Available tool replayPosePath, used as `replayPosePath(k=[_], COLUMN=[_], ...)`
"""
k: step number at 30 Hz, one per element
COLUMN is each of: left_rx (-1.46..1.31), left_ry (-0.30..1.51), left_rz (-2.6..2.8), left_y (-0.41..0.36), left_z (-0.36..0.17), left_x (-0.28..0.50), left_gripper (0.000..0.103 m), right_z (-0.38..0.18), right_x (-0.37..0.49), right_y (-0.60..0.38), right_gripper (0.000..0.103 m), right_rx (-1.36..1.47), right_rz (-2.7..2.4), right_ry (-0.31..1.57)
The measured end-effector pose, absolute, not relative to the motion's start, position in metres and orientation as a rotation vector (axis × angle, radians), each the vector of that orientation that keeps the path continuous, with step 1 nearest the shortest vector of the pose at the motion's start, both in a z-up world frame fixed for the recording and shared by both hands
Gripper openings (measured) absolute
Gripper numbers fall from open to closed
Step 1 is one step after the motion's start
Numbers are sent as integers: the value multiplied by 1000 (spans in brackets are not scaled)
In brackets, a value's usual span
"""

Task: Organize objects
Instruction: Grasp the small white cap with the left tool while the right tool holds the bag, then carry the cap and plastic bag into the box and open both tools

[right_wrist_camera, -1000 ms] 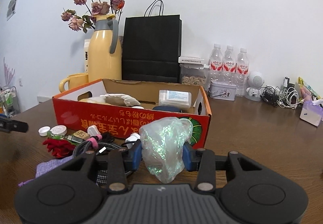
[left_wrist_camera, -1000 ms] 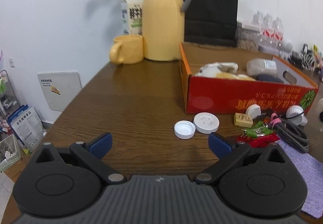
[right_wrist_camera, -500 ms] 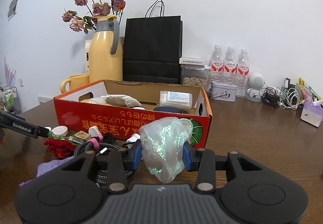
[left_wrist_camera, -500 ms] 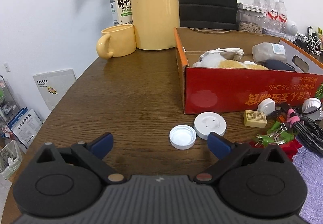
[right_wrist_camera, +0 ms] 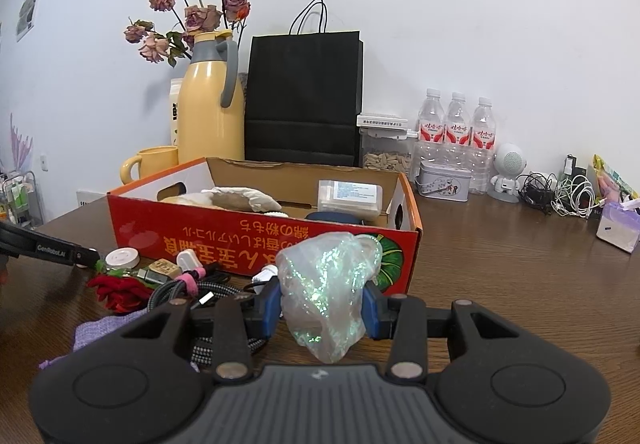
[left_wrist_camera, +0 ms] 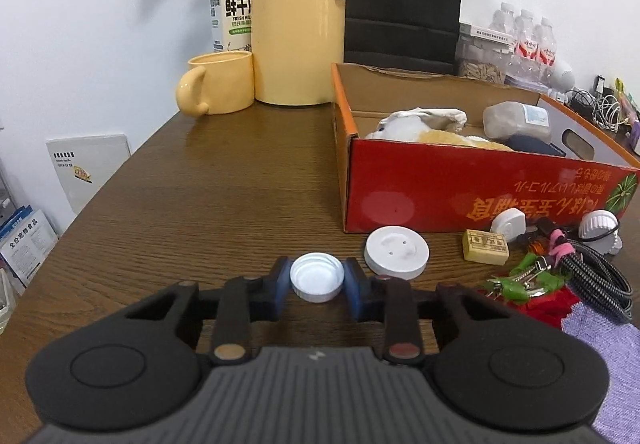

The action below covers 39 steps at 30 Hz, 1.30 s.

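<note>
My left gripper (left_wrist_camera: 317,281) is shut on a small white bottle cap (left_wrist_camera: 317,276) on the wooden table, in front of the red cardboard box (left_wrist_camera: 472,191). A white round disc (left_wrist_camera: 396,252) lies just right of the cap. My right gripper (right_wrist_camera: 322,304) is shut on a crumpled iridescent plastic bag (right_wrist_camera: 326,284) and holds it near the box's front right corner (right_wrist_camera: 400,256). The left gripper's arm (right_wrist_camera: 48,248) shows at the left edge of the right wrist view.
Loose items lie before the box: a tan block (left_wrist_camera: 485,246), white plugs (left_wrist_camera: 508,222), keys (left_wrist_camera: 520,280), braided cable (left_wrist_camera: 596,284), red cloth (right_wrist_camera: 116,290), purple cloth (left_wrist_camera: 600,364). A yellow jug (left_wrist_camera: 298,23), mug (left_wrist_camera: 218,87), black bag (right_wrist_camera: 302,99) and water bottles (right_wrist_camera: 456,127) stand behind.
My left gripper moved forward to the white bottle cap and closed on it. My right gripper stayed still, holding the plastic bag.
</note>
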<state>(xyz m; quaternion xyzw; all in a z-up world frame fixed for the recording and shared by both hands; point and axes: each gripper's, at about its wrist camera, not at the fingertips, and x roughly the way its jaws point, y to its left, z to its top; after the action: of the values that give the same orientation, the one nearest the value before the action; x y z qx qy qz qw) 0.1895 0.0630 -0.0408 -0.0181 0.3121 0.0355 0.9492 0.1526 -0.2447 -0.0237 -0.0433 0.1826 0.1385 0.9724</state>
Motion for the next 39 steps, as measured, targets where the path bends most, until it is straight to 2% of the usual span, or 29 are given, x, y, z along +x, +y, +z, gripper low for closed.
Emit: replayPosePath(k=[13,22,30,39], left_rx=[-67,-65,-83,-111], left_ry=[515,374,299,266], left_rz=[138,58,1,15], left_y=[65,39,1,-25], left_z=[-28,16,47,61], left_x=[165,155,180,228], left_gripper=[29,29,29,29], right_z=[-24,3,41,51], right_x=[150,145,172,228], right_y=[-244,-234,-218,-202], right_gripper=[39,39,39,39], right_rx=[-94,-132,-137,-64], right_rz=[279,340,359,347], right_ry=[353,254,177,188])
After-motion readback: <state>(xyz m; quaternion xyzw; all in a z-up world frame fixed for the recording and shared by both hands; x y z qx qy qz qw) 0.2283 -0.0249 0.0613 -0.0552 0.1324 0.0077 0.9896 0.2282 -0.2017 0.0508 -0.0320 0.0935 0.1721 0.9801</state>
